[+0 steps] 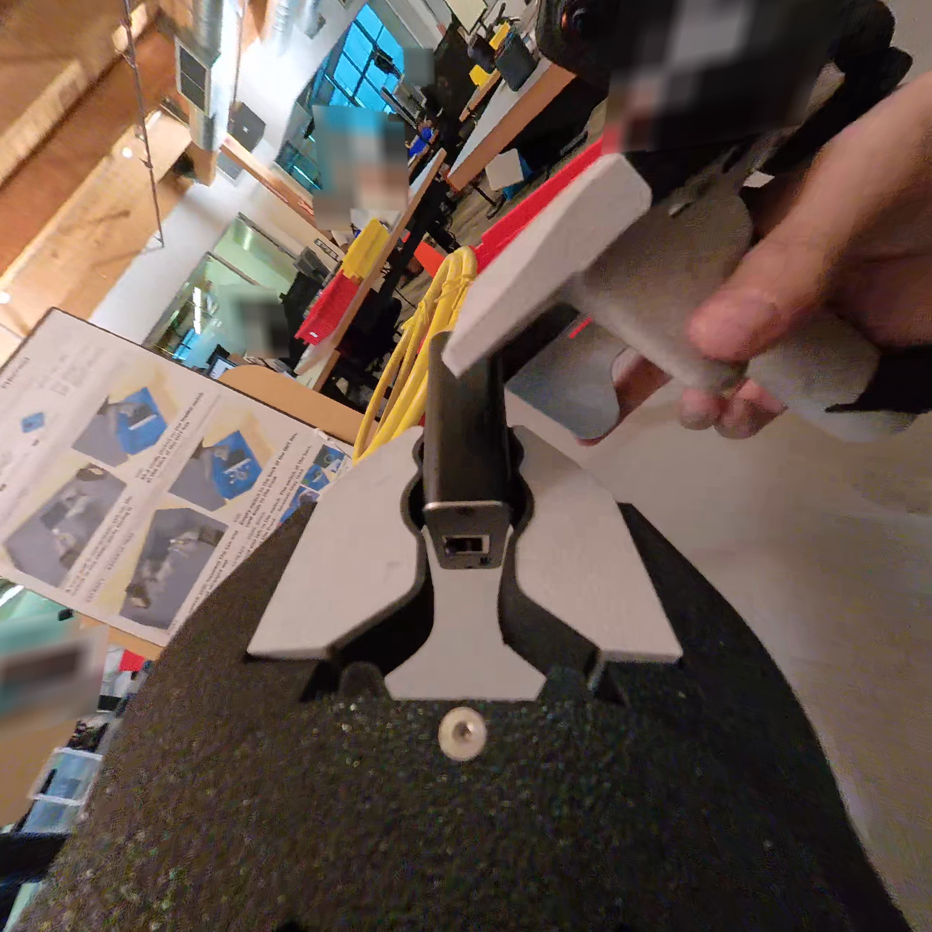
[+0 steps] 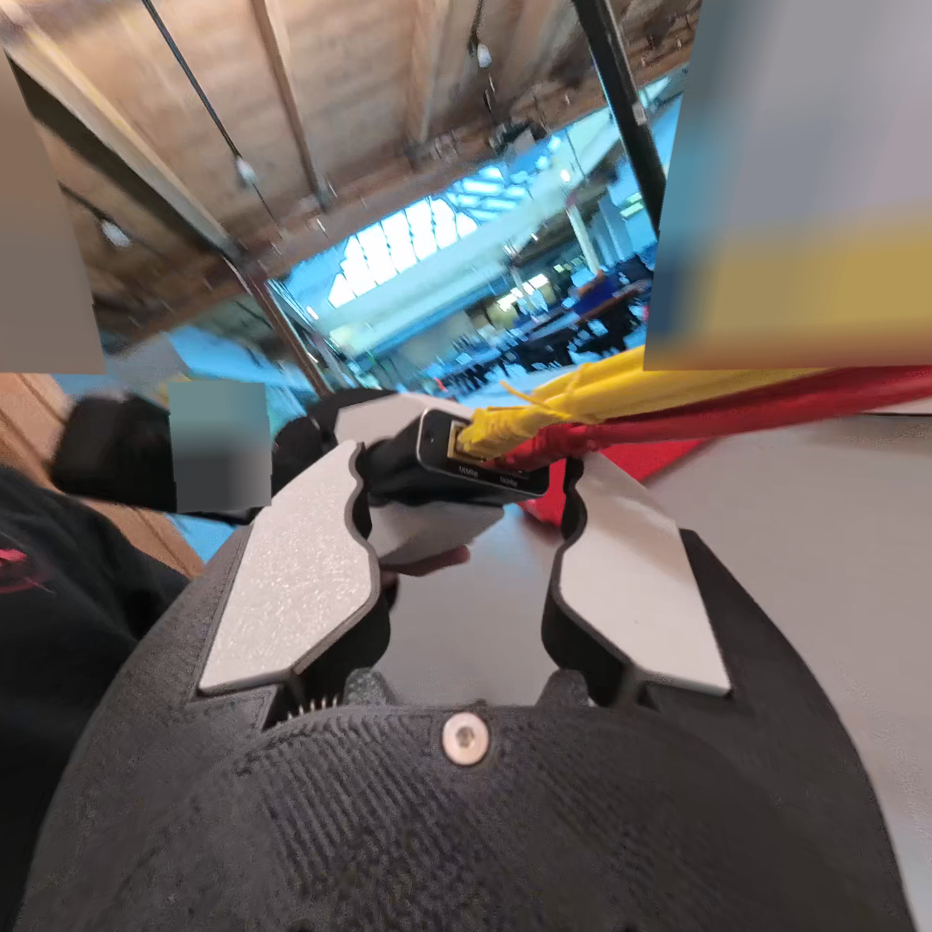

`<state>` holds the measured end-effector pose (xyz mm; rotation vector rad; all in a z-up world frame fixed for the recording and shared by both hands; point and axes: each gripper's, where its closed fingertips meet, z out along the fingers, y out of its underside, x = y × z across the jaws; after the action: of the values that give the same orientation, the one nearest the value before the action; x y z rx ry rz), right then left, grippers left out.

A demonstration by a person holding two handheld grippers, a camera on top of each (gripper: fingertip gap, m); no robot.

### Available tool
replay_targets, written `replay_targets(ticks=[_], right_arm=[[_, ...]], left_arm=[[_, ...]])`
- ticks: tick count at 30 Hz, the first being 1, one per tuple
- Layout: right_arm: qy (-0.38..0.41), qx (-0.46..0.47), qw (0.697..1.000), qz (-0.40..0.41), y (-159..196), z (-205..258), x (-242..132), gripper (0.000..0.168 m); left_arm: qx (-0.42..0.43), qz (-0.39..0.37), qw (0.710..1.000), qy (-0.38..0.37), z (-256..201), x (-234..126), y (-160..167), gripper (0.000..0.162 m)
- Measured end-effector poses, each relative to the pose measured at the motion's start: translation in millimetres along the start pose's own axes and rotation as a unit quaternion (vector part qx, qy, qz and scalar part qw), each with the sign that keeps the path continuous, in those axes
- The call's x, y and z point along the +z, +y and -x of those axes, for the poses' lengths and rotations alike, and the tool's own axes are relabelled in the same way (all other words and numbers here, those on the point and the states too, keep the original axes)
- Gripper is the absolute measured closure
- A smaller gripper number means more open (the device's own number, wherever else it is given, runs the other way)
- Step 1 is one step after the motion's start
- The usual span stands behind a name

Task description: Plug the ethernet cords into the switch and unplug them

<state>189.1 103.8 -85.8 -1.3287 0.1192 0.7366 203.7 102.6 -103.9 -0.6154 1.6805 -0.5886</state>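
My left gripper (image 1: 466,441) is shut on the black switch (image 1: 464,428), which stands on end between its fingers; a small socket shows on the near end face. In the right wrist view the switch (image 2: 403,464) is held off the table, with a yellow ethernet plug (image 2: 484,431) and a red ethernet plug (image 2: 544,444) seated side by side in its port face. My right gripper (image 2: 464,456) is open, its fingers spread either side of that port face and the plugs. The yellow cord (image 1: 403,353) hangs behind the switch. One right-gripper finger (image 1: 544,262) shows above it.
A hand (image 1: 832,282) holds the right gripper. A printed instruction sheet (image 1: 126,479) stands at the left. The pale table (image 1: 756,580) lies below. A person in black (image 2: 60,580) is at the left. Workshop tables with red and yellow items stand farther back.
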Motion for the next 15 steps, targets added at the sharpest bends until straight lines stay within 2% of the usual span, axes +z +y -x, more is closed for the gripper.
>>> replay_targets(ticks=[5, 7, 9, 11, 14, 15], right_arm=[[-0.086, 0.125, 0.981, -0.124, -30, 10, -4, 0.099], [-0.097, 0.145, 0.973, -0.149, -37, 9, -5, 0.111], [-0.079, 0.132, 0.973, -0.174, -44, 4, -9, 0.12], [-0.081, 0.101, 0.981, -0.147, -40, 6, -9, 0.136], [-0.063, 0.034, 0.991, -0.111, -36, 8, -9, 0.139], [-0.066, 0.015, 0.992, -0.103, -35, 11, -10, 0.139]], left_arm=[[0.061, -0.048, 0.996, -0.031, 6, -10, -15, 0.135], [0.095, -0.064, 0.993, -0.028, 2, -11, -20, 0.136], [0.121, -0.068, 0.99, -0.021, -5, -10, -21, 0.136], [0.11, -0.066, 0.991, -0.021, -6, -9, -18, 0.136], [0.058, -0.059, 0.997, 0.003, -8, -6, -11, 0.134], [0.041, -0.059, 0.997, 0.013, -9, -5, -10, 0.127]])
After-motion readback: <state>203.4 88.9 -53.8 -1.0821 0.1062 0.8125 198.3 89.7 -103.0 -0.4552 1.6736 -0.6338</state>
